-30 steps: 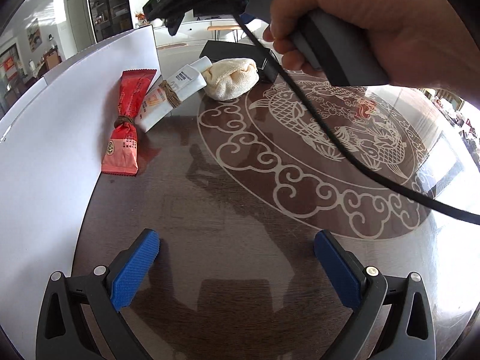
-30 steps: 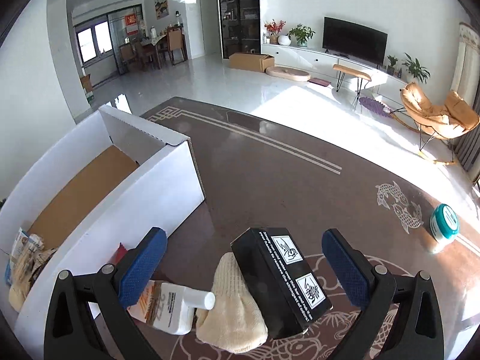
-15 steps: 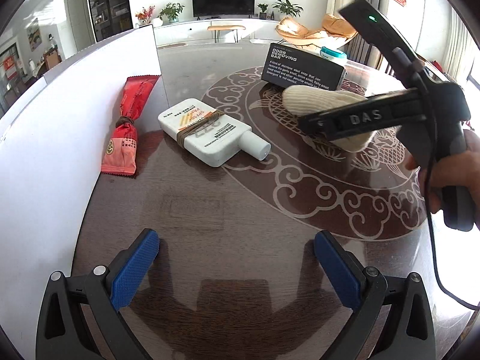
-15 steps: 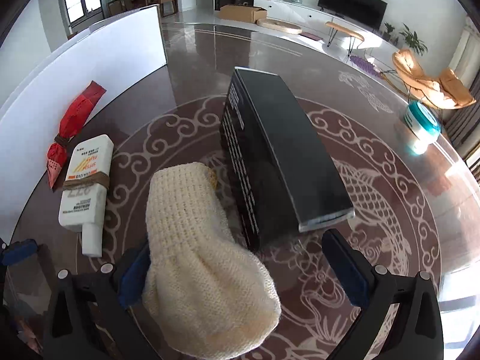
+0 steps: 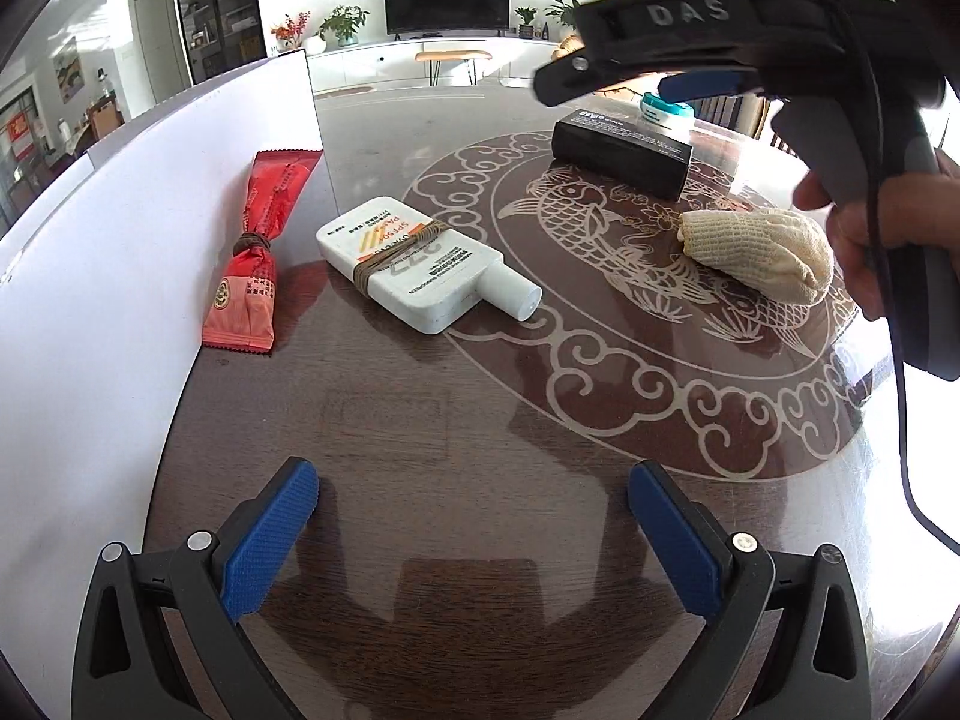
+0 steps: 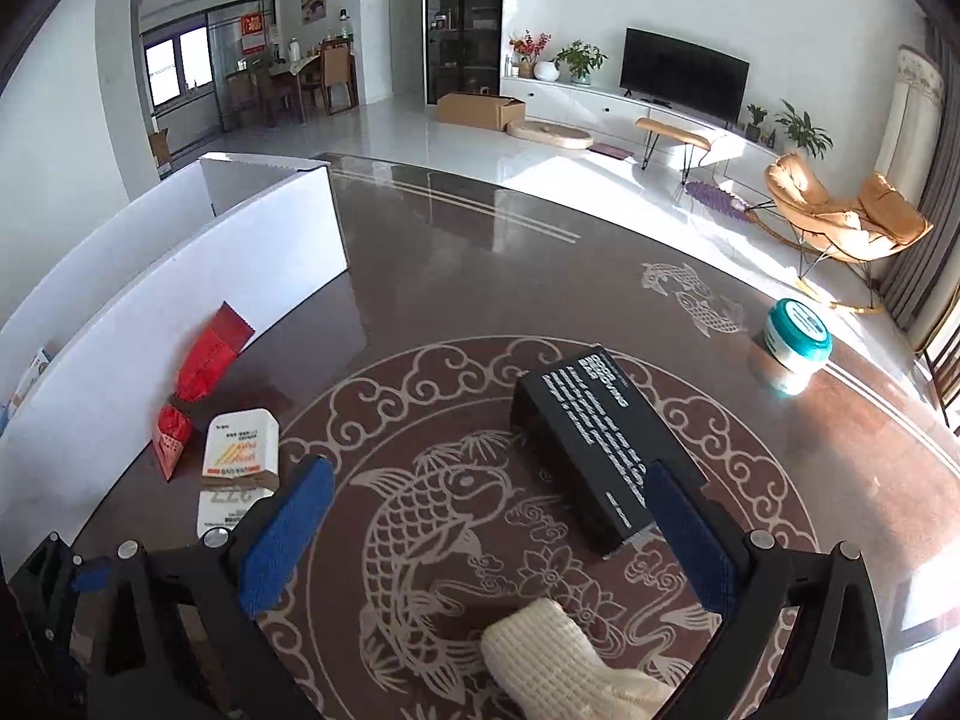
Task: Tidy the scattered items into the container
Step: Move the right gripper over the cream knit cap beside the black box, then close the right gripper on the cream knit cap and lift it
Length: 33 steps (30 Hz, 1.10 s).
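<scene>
The cream knitted cloth (image 6: 576,660) lies on the desk (image 6: 456,276) between the right gripper (image 6: 489,546)'s jaws, low and close to their base, touched by neither pad; those jaws are spread wide and empty. Ahead of the right pad sits the black box (image 6: 594,438), its near end just beside that pad, and well beyond it to the right stands a teal-lidded jar (image 6: 795,354). Ahead of the left pad lies the white bottle (image 6: 240,462) with a band round it, and further left the red snack packet (image 6: 192,384), against the wall of the white container (image 6: 180,288).

The left gripper (image 5: 474,534) hangs with its jaws also released and bare desk between them. Far ahead of its left pad is the red packet, ahead of centre the bottle, and ahead to the right the cloth, beside a hand (image 5: 888,228) gripping the other tool
</scene>
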### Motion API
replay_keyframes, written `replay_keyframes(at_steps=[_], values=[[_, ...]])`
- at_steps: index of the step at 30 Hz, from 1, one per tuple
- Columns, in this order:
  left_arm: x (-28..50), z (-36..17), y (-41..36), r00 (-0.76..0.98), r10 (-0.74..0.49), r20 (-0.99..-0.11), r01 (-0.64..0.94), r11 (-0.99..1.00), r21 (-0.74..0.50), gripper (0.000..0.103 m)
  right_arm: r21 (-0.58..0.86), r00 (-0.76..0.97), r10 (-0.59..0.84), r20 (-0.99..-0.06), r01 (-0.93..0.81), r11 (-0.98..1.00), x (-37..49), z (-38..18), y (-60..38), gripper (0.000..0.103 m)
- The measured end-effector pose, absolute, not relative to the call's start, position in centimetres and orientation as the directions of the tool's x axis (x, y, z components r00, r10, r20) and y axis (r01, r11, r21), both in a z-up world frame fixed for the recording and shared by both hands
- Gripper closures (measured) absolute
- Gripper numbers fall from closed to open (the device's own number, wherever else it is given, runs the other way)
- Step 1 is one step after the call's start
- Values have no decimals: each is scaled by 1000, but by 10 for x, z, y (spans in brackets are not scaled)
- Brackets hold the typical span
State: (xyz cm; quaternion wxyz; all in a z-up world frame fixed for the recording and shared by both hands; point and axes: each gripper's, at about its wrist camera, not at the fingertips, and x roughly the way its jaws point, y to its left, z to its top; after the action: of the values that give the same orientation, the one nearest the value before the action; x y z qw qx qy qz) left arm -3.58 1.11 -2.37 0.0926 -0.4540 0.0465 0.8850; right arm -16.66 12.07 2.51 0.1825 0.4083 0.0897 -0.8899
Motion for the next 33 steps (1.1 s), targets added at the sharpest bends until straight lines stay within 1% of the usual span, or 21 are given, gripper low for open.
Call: replay_keyframes(at_steps=[3,4,7,9,11,12,13,14,19,20,22,26,31,32,33], values=[[-36,-24,11,-571,122,-812,-206,-978,-2,0,89,-477,-395,-785,544,-834,-179,17,56,0],[-36,-23,11,-571,122,-812,-206,-978,-2,0,104,-444,-422,-791,582,-807,-180,11,34,0],[-35,-25,10,-571,124,-812,-206,-978,-4,0,96,-405,-480,-778,679,-728,-186,0,-16,0],[-33,-27,9,-571,124,-812,-206,-978,-4,0,105,-369,-498,-785,712,-694,-192,-9,-36,0],[-33,-26,10,-571,123,-812,-206,-978,-4,0,98,-338,-470,-815,720,-687,-202,-24,-40,0],[-33,-26,10,-571,124,-812,-206,-978,-4,0,57,-341,-406,-848,702,-709,-208,-33,-39,0],[-34,-26,10,-571,124,-812,-206,-978,-4,0,67,-324,-386,-864,686,-725,-214,-39,-31,0],[-34,-26,10,-571,124,-812,-206,-978,-4,0,119,-299,-411,-861,668,-735,-218,-40,-20,0],[-34,-26,10,-571,123,-812,-206,-978,-3,0,151,-346,-383,-856,543,-826,-214,-37,37,0],[-34,-26,10,-571,123,-812,-206,-978,-3,0,115,-366,-345,-864,524,-844,-208,-37,44,0],[-34,-25,11,-571,123,-812,-206,-978,-3,0,-20,-399,-228,-888,530,-848,-190,-40,53,0],[-35,-25,12,-571,122,-812,-206,-979,-2,0,-11,-411,-216,-886,483,-875,-160,-36,84,0],[-35,-25,13,-572,121,-812,-206,-979,-1,0,-10,-395,-209,-895,486,-874,-131,-30,109,0],[-36,-25,13,-572,121,-812,-206,-979,-1,0,-19,-401,-204,-893,486,-874,-126,-28,112,0],[-35,-25,12,-572,122,-811,-206,-979,-2,0,-35,-442,-213,-871,489,-872,-119,-20,117,0]])
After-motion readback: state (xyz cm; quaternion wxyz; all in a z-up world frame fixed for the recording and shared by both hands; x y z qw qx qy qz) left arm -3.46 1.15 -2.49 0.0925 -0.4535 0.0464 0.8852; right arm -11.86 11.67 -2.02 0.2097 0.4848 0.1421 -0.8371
